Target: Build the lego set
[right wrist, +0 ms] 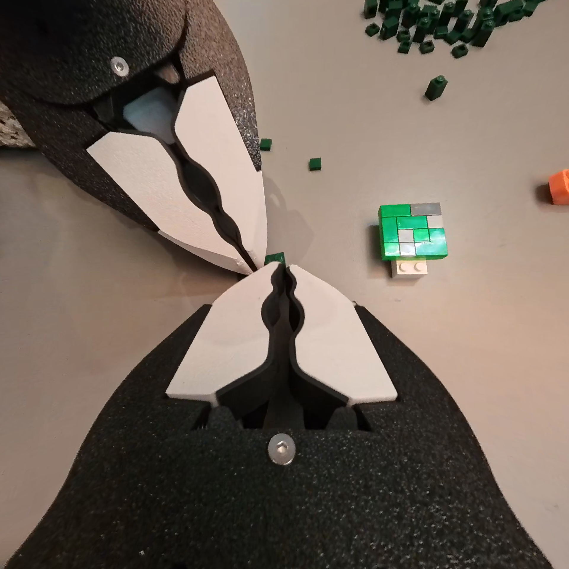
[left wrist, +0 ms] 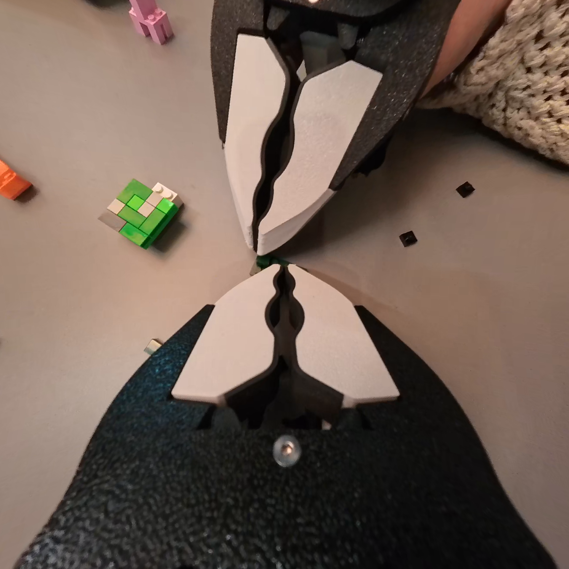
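My left gripper (left wrist: 283,268) and right gripper (right wrist: 284,267) are both shut and meet tip to tip low over the grey table. A small dark green lego piece (left wrist: 271,261) sits right where the tips meet, with a grey bit beside it. It also shows in the right wrist view (right wrist: 275,257), studs up. The fingers hide most of it, so each grip is hard to see. The right gripper (left wrist: 255,244) comes in from the top of the left wrist view. The left gripper (right wrist: 251,268) comes in from the upper left of the right wrist view.
A flat bright green and grey tiled build (left wrist: 143,212) (right wrist: 412,231) lies beside the grippers. A pile of dark green bricks (right wrist: 446,24) lies farther off, with loose ones (right wrist: 314,163) nearer. There is also an orange piece (right wrist: 558,191), a pink figure (left wrist: 151,18) and a knitted sleeve (left wrist: 508,92). Only a small space, under 4 cm, lies between the two pairs of fingers.
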A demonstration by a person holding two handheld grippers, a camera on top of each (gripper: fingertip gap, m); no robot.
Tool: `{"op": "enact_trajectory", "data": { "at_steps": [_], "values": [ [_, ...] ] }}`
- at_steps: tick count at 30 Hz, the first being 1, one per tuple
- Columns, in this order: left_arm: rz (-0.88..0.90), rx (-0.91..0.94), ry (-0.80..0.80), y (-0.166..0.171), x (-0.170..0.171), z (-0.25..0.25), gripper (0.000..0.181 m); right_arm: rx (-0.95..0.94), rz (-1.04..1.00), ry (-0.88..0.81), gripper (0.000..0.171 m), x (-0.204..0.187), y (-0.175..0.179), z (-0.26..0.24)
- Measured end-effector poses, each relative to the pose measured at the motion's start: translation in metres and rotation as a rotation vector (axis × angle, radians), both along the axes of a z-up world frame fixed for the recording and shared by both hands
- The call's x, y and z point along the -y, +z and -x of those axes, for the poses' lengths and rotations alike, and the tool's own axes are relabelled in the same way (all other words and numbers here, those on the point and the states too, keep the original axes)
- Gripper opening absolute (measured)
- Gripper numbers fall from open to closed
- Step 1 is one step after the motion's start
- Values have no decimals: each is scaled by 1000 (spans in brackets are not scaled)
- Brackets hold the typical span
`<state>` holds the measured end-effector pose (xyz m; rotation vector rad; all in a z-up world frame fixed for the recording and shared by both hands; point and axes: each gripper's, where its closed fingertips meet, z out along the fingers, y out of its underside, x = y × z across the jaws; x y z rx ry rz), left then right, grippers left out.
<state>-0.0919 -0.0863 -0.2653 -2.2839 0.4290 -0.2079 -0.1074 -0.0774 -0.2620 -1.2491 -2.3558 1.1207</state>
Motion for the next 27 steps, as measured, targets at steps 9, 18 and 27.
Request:
{"op": "enact_trajectory", "data": {
  "at_steps": [9,18,27],
  "values": [
    [-1,0,-1,0,0,0,0,-65,-24,31,0,4,6,1],
    [-2,-3,-1,0,0,0,0,-50,-61,27,0,3,0,2],
    [-2,-1,-1,0,0,0,0,-45,-56,27,0,5,1,2]
  ]
}}
